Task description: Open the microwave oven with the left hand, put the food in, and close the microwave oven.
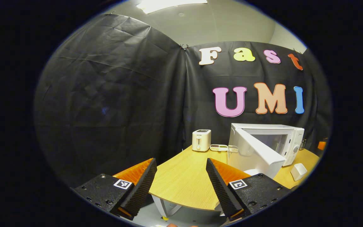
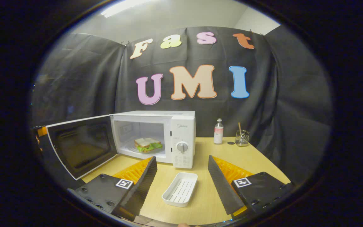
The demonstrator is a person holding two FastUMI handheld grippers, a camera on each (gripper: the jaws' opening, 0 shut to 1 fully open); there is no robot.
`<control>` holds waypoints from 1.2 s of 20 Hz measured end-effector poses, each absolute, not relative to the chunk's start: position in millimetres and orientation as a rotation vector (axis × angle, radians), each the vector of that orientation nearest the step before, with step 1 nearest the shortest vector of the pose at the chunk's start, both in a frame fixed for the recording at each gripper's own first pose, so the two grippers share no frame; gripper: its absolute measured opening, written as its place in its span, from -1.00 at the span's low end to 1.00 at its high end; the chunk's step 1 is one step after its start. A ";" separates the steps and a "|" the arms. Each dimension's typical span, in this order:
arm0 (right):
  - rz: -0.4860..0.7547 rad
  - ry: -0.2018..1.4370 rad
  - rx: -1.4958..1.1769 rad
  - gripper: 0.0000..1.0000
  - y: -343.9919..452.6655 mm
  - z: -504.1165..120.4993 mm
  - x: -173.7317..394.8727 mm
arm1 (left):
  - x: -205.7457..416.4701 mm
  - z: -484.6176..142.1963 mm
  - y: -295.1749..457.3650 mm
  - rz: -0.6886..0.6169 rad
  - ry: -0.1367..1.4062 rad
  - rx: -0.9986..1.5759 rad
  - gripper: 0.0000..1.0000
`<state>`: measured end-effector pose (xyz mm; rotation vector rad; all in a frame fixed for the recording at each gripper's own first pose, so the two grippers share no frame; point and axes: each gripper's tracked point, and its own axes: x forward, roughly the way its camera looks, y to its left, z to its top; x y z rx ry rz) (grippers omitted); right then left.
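The white microwave oven [image 2: 183,132] stands on the wooden table [image 2: 254,157] with its door [image 2: 80,145] swung wide to the left. A sandwich [image 2: 147,144] lies on the turntable inside. My right gripper [image 2: 181,175] is open, hovering in front of the oven above a white tray [image 2: 180,189], holding nothing. In the left gripper view the microwave oven [image 1: 290,138] is at the right with its door [image 1: 257,154] angled toward me. My left gripper [image 1: 181,176] is open and empty, back from the table's near left edge.
A white toaster [image 1: 201,140] and a divided dish [image 1: 219,147] stand at the table's back left. A small white cup [image 1: 298,171] sits near the oven. A bottle [image 2: 218,131] and a wire holder [image 2: 242,137] stand right of the oven. The table edge [image 1: 181,201] curves below me.
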<state>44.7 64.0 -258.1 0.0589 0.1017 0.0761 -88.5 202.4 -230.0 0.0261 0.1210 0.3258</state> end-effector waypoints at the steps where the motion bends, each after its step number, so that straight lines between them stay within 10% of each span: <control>1: 0.065 0.093 0.071 0.98 57.6 -253.5 42.2 | -89.8 -231.7 201.9 0.318 0.126 0.030 0.92; 5: 0.057 0.061 0.083 0.98 44.1 -242.0 29.1 | -87.0 -231.8 190.1 0.259 0.139 0.031 0.28; 9: 0.021 0.039 0.090 0.98 25.8 -233.1 21.3 | -77.7 -232.6 163.9 0.187 0.158 0.019 -0.98; 24: -0.004 -0.040 0.145 0.87 1.2 -204.3 -5.1 | -69.6 -229.5 108.5 0.096 0.163 -0.023 -0.99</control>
